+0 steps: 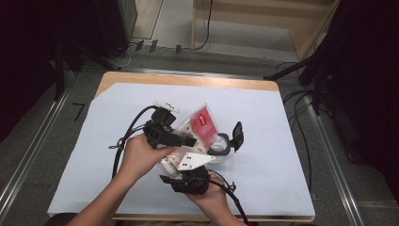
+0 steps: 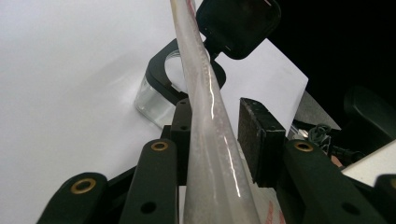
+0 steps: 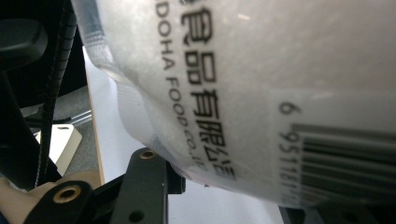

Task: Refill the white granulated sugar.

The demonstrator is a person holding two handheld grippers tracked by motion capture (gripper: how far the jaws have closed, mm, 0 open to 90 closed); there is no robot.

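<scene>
A clear plastic bag (image 1: pixel 202 123) of white powder with a red label is held tilted in the air above the table's middle. My left gripper (image 1: pixel 188 140) is shut on its upper part; in the left gripper view the bag's edge (image 2: pixel 205 107) runs up between the two pads of the left gripper (image 2: pixel 219 135). My right gripper (image 1: pixel 175 173) grips the bag's lower end from below. The right gripper view has the printed bag (image 3: pixel 261 70) bulging between the jaws of the right gripper (image 3: pixel 229 186). A clear jar (image 1: pixel 220 149) (image 2: pixel 152 100) stands beyond, its black hinged lid (image 1: pixel 237 134) (image 2: pixel 240 23) flipped up.
A white sheet (image 1: pixel 263 108) covers the wooden table (image 1: pixel 188 79). Cables trail from both grippers toward the front edge. More cables (image 1: pixel 301 108) and dark stands lie on the floor at the right and far left.
</scene>
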